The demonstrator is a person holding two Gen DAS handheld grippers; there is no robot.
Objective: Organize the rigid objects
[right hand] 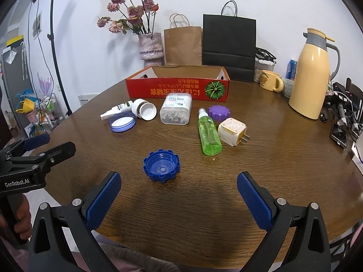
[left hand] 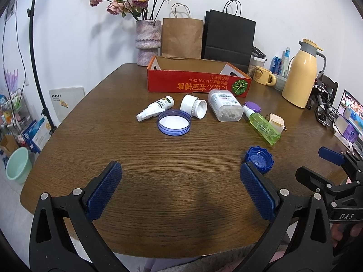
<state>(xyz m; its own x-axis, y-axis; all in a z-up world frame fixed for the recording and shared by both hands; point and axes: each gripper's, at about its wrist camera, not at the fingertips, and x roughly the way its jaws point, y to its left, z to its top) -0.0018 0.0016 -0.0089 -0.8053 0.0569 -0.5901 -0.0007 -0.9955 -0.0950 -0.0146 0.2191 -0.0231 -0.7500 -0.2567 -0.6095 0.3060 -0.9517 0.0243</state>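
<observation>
I'm holding both claws low at the near table edge, left gripper [left hand: 180,185] and right gripper [right hand: 179,196] both spread wide and carrying nothing. The blue cap [right hand: 161,168] is lying open-side up nearest me, well short of the red box [right hand: 179,88], with the other small items bunching just before that box, probably awaiting loading.

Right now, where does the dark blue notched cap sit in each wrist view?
Left wrist: dark blue notched cap lower right, partly behind the left gripper's right finger.
Right wrist: centre-left, fully visible ahead of the open jaws.
Shared landmark: green spray bottle beyond it.
</observation>
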